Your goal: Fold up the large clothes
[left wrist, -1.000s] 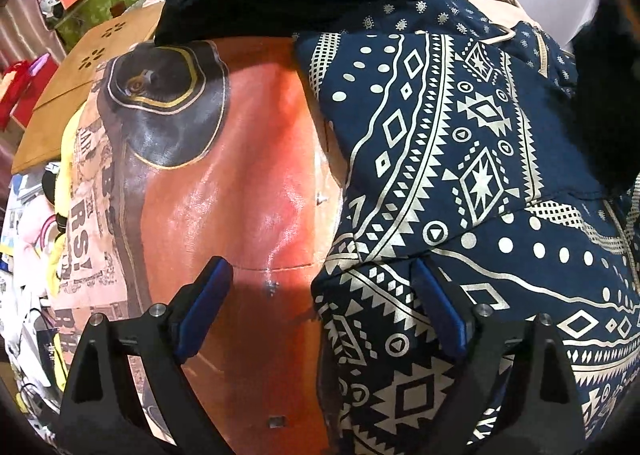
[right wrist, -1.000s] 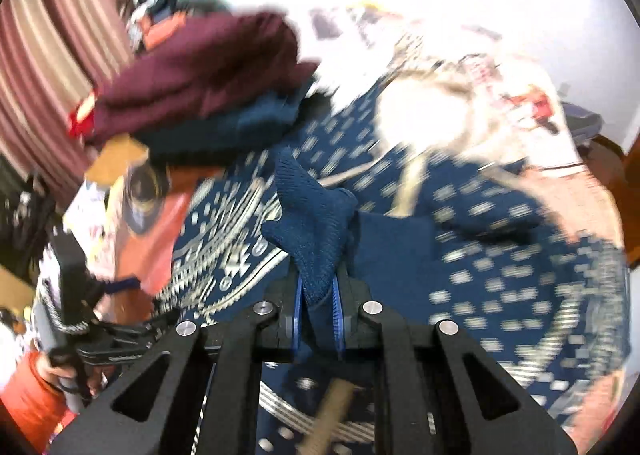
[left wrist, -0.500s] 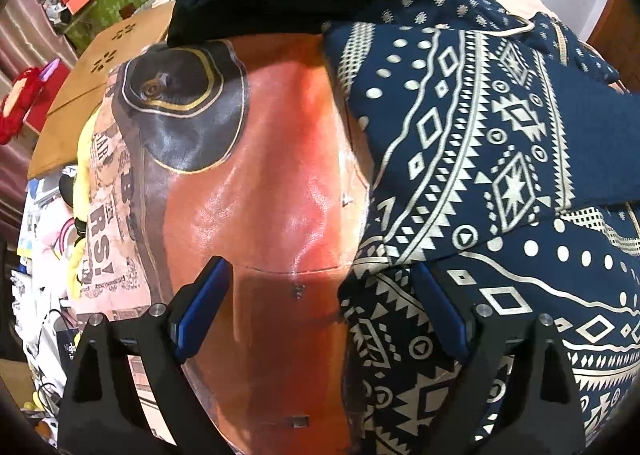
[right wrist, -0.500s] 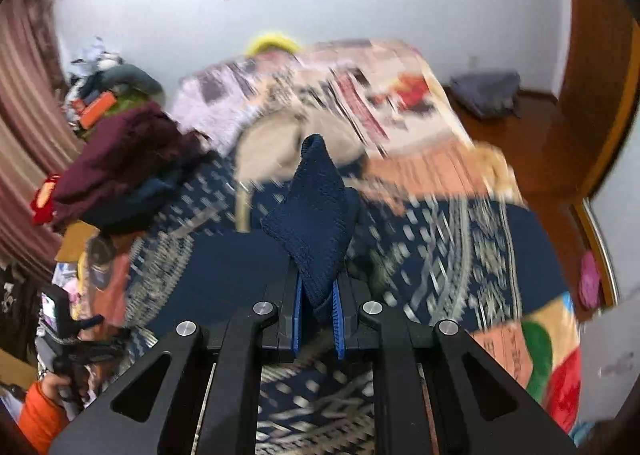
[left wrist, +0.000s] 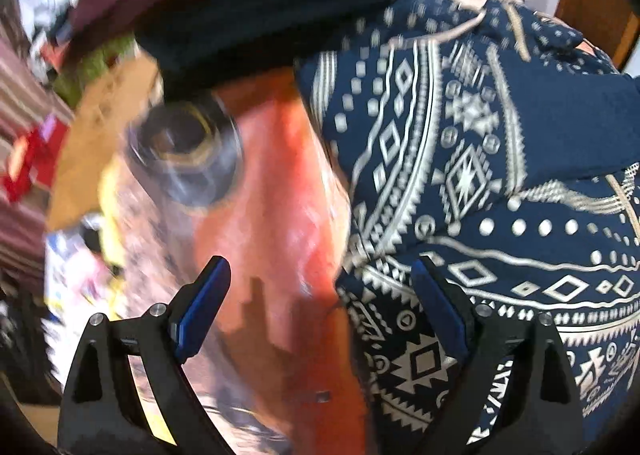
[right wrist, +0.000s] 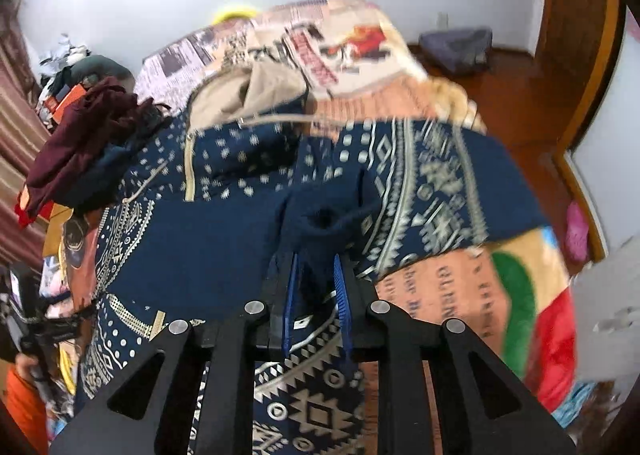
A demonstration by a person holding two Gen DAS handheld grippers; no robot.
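A navy hoodie with a cream tribal print point(right wrist: 420, 175) lies spread on the bed, one sleeve folded across its body point(right wrist: 192, 239). In the left wrist view the hoodie point(left wrist: 460, 159) fills the right half. My left gripper point(left wrist: 320, 287) is open and empty, hovering over the hoodie's left edge. My right gripper point(right wrist: 316, 279) has its jaws slightly parted around the dark ribbed sleeve cuff point(right wrist: 328, 223), which rests on the hoodie's body.
The bed has a printed orange blanket point(left wrist: 272, 215), also seen in the right wrist view point(right wrist: 460, 287). A pile of maroon and dark clothes point(right wrist: 88, 143) sits at the hoodie's left. A beige garment point(right wrist: 248, 91) lies beyond the hood. Wooden floor and door are at the right.
My right gripper carried the sleeve cuff across, lowered it onto the hoodie's body and its jaws have parted. My left gripper stayed open and shifted slightly.
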